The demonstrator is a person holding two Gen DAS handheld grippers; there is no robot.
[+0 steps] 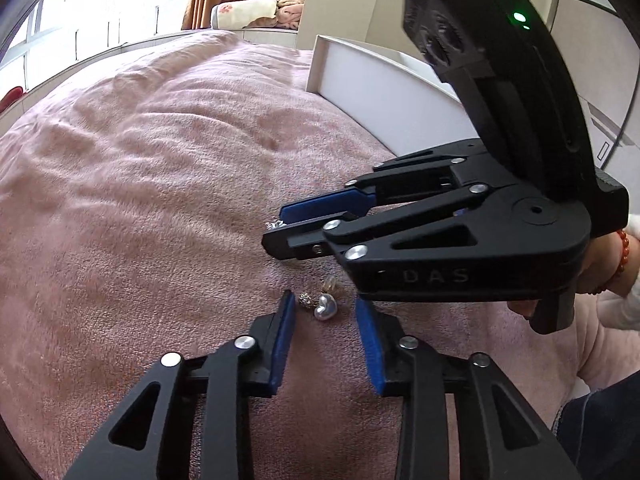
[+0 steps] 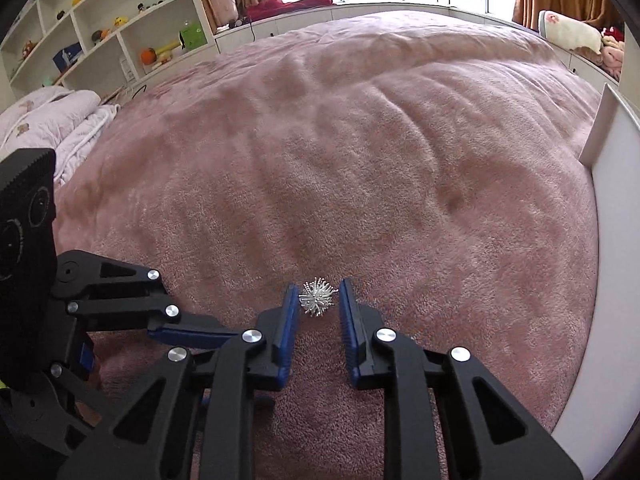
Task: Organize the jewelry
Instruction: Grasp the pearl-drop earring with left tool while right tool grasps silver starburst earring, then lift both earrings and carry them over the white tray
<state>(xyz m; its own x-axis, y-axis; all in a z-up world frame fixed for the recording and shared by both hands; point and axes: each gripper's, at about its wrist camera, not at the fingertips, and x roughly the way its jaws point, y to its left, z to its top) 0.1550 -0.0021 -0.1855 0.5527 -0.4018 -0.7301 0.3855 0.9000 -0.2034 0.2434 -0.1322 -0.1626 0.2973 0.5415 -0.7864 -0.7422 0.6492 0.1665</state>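
Left gripper [image 1: 325,309] open, jaws flanking pearl earring [image 1: 323,306] on blanket [image 1: 160,184]. Right gripper [image 2: 319,298] open around spiky earring [image 2: 318,297]; pad contact apparently lacking.

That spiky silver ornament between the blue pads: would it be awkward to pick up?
Probably a little. The spiky silver ornament is a burst of thin wires, so squeezing might bend them. It looks light and roundish, so a nudge could roll it, though the plush pink blanket should slow that. The right gripper straddles it, pads apparently not yet pressing.
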